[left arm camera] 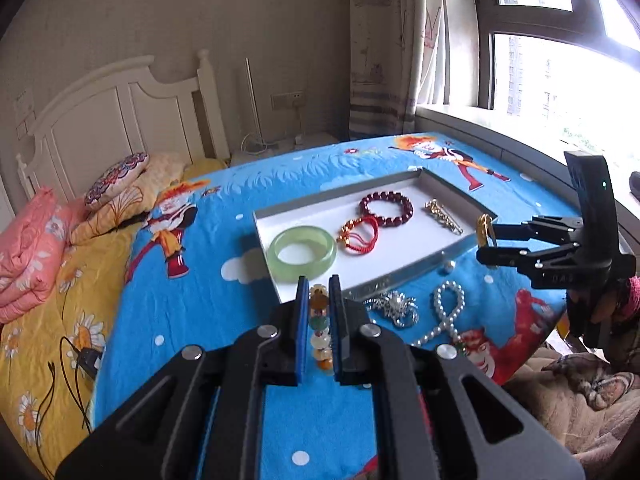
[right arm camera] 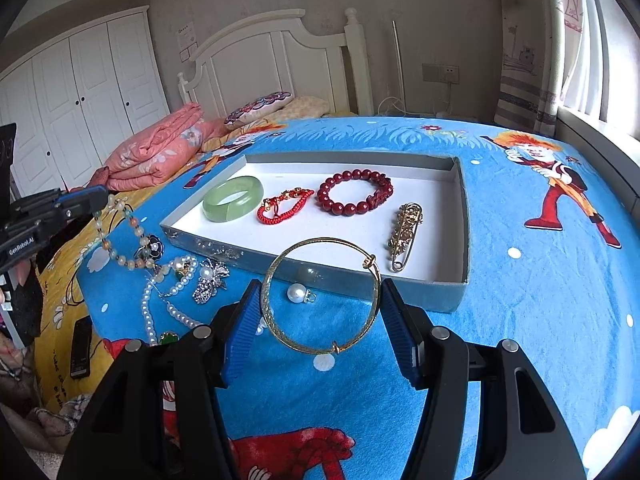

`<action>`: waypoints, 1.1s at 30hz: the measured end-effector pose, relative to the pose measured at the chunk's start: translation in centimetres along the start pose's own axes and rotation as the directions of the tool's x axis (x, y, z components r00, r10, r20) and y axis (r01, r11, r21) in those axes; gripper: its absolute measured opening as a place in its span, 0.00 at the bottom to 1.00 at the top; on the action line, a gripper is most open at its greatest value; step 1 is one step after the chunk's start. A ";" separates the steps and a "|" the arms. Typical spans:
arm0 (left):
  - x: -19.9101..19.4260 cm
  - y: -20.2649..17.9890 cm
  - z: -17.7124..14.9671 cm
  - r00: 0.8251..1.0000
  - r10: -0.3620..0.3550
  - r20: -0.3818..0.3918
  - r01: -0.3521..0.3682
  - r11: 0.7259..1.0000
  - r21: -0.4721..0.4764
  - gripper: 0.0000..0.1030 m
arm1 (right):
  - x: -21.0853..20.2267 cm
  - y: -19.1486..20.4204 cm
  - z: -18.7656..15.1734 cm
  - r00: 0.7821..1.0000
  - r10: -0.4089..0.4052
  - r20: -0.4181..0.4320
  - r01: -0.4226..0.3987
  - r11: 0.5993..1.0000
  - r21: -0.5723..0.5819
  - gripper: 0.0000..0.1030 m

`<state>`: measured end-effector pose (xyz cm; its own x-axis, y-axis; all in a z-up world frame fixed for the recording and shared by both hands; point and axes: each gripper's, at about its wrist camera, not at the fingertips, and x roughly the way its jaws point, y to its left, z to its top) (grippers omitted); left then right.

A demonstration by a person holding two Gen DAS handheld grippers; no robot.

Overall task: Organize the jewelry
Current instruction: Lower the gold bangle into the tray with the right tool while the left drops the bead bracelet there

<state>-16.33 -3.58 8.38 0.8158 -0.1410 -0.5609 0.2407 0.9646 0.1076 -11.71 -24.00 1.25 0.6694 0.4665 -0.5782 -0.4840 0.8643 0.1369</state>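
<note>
Left gripper [left arm camera: 318,308], left wrist view: black arms and blue pads clenched on a multicoloured bead bracelet [left arm camera: 321,328], held just short of the near wall of the grey tray [left arm camera: 404,274], landmark for all entries. Tilted downward toward the tray; the beads run lengthwise between the pads. Risk: round beads may roll out of so narrow a pinch, or the loose strand may catch the tray wall on entry. In the tray: green jade bangle [left arm camera: 303,253], red cord bracelet [left arm camera: 359,235], dark red bead bracelet [left arm camera: 386,210], gold brooch pin [left arm camera: 443,216]. Outside its near wall: silver brooch [left arm camera: 394,307], pearl necklace [left arm camera: 446,314]. Right wrist view: right gripper [right arm camera: 320,312], jaws about half spread and grasping a gold bangle [right arm camera: 320,296] across its width, hovering over the blue cartoon blanket [right arm camera: 520,300] just before the tray's near wall, tilted downward. Risk: the thin hoop could pivot or spring free under side pressure. A loose pearl pendant [right arm camera: 298,293] lies beneath it; if dropped, the bangle could knock it away.
</note>
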 end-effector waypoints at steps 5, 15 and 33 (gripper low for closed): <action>-0.6 -0.7 2.4 0.999 -0.001 0.041 0.000 0.999 0.034 0.09 | -0.8 0.2 0.4 1.000 0.007 0.022 -0.007 1.000 -0.008 0.56; 2.6 -2.9 7.3 0.999 -0.021 0.050 0.015 0.993 0.113 0.09 | 0.0 -0.3 2.3 1.000 -0.024 0.000 0.024 1.000 -0.014 0.56; 16.7 -2.0 10.1 0.982 0.155 -0.104 -0.145 0.985 0.097 0.11 | 10.0 0.9 6.8 0.969 -0.068 -0.238 0.053 0.996 -0.067 0.57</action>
<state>2.16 -10.12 7.08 0.7840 0.0344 -0.6198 0.1696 0.9486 0.2672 -1.56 -17.28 1.06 0.5471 0.3485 -0.7611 -0.4841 0.8735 0.0519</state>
